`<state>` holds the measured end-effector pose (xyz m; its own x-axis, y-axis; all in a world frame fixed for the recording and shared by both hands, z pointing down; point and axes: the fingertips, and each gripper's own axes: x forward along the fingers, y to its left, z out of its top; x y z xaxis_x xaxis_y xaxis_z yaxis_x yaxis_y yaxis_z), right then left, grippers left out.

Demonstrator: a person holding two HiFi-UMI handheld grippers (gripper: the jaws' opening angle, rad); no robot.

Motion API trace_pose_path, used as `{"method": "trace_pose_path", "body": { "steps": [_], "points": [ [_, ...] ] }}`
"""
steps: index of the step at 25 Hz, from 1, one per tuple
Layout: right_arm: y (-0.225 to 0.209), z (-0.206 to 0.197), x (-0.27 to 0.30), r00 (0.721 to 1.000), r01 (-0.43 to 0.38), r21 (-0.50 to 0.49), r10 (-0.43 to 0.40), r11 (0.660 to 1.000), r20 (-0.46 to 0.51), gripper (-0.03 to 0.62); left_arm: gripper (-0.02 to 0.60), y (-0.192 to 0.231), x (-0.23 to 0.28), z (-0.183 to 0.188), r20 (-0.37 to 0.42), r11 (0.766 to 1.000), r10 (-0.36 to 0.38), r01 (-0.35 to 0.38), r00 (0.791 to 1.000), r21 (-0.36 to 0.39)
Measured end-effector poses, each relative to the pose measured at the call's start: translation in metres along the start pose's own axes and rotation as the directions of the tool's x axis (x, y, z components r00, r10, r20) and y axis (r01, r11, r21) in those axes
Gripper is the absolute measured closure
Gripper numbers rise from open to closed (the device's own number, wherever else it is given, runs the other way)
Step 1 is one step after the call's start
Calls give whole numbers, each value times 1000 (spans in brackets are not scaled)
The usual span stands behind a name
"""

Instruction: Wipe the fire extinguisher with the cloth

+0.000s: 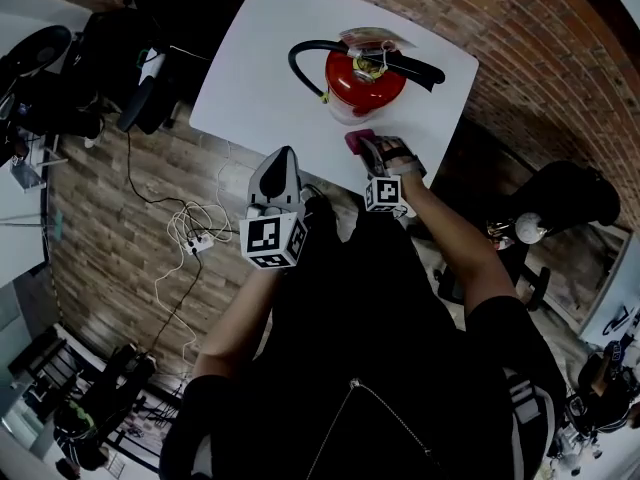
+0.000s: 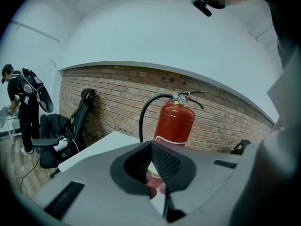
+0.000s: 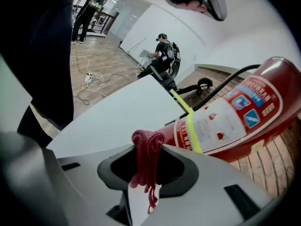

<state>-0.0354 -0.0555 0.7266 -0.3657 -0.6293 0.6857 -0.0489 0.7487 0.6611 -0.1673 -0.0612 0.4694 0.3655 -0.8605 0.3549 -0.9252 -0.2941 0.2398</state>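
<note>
Here the cloth is pinched in the right gripper at six o'clock of the extinguisher on the table, likely ready for wiping. The left gripper, closed on nothing, is held clear at seven o'clock.

The head view looked steeply down onto the fire extinguisher on the white table. The left gripper view faced it level from farther back, the right gripper view from close beside. All three shared both.
</note>
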Motion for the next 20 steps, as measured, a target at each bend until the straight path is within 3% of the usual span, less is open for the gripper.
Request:
{"method": "trace_pose_path", "body": {
  "steps": [9,20],
  "points": [
    [26,-28,53,998,-26,-22,24,999,-65,476,574,10,-2,-29,-65,998,-49,52,997,38],
    [30,-34,60,994,-14,-31,11,999,-106,476,574,10,-5,-36,-78,995,-86,91,993,52]
  ]
}}
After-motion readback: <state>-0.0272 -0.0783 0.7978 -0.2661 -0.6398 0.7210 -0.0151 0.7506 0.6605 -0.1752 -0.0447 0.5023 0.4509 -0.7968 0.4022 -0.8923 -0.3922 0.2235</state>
